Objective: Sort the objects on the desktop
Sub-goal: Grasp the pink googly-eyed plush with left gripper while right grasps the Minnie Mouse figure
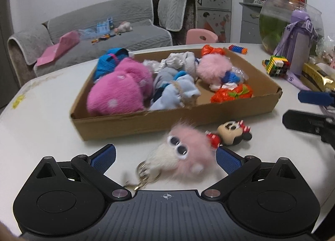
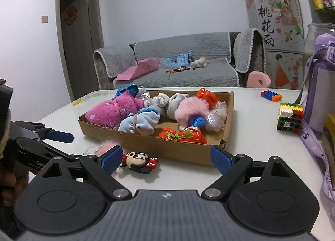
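1. The left gripper (image 1: 165,157) fills the bottom of the left view, its jaws spread wide. A fluffy pink keychain toy (image 1: 184,153) lies on the table (image 1: 41,98) between the blue pads, blurred; the pads do not seem to press it.
2. The right gripper (image 2: 166,158) sits at the bottom of the right view, jaws also wide and holding nothing. Just ahead, lower centre, lies a mouse charm (image 2: 139,162), touching neither pad.
3. In the left view the charm (image 1: 232,133) rests just right of the toy, both near the front wall of the box (image 1: 136,123).
4. Mid-frame, the box already holds a magenta plush (image 2: 111,113), blue and grey cloth bundles (image 2: 142,122), a pink pom-pom (image 2: 192,108) and orange wrapped pieces (image 2: 182,136), so much of the sorting looks done.
5. Still out, by my reading: the toy, the charm, a brick block (image 2: 290,118) at the right and a striped piece (image 2: 271,95) behind it.
6. Far right stands a purple bottle (image 1: 299,42); a sofa (image 2: 184,60) lies beyond the table.
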